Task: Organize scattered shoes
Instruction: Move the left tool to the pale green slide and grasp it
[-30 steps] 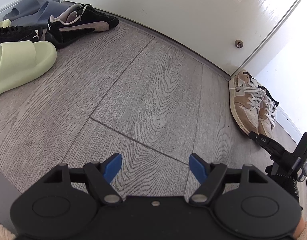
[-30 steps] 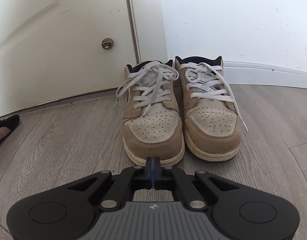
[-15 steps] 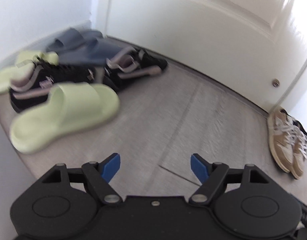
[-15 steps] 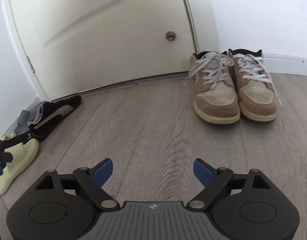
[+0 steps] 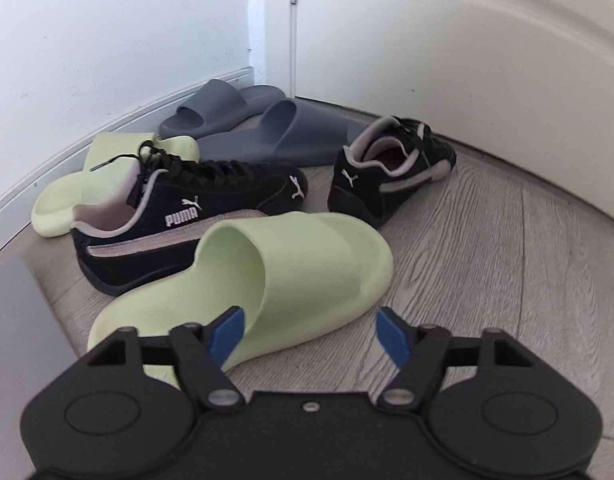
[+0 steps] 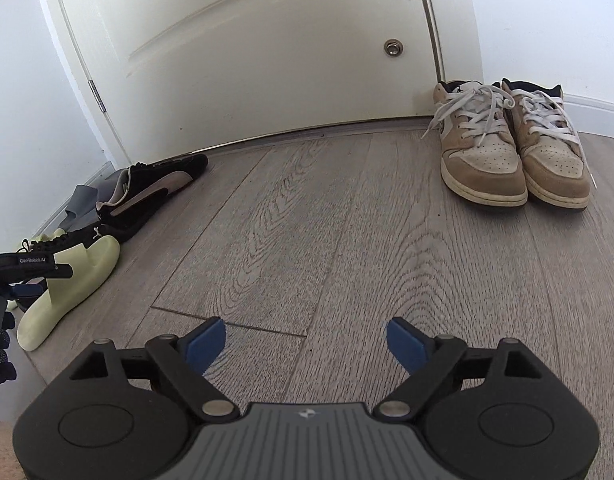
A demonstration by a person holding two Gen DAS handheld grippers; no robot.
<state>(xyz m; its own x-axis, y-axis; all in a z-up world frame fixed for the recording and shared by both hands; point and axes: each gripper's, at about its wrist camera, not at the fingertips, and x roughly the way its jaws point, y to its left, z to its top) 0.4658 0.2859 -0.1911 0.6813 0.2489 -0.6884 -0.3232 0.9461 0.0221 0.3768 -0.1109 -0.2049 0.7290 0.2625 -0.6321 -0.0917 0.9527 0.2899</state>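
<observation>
Left tongs (image 5: 309,334) agape above green slide (image 5: 267,276)

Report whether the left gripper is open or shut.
Open. The left gripper has its blue fingertips spread wide, holding nothing, just short of the nearest green slide.

The right gripper (image 6: 306,340) hangs over the wood floor (image 6: 307,216), fingers (image 6: 206,339) spread wide. Tan sneakers (image 6: 511,144) sit paired by the door (image 6: 243,40); a green slide (image 6: 73,280) lies far left.

Bare floor (image 6: 307,220) lies free mid-room; the green slide (image 5: 287,276) sits just ahead of the left tool (image 5: 311,330).
</observation>
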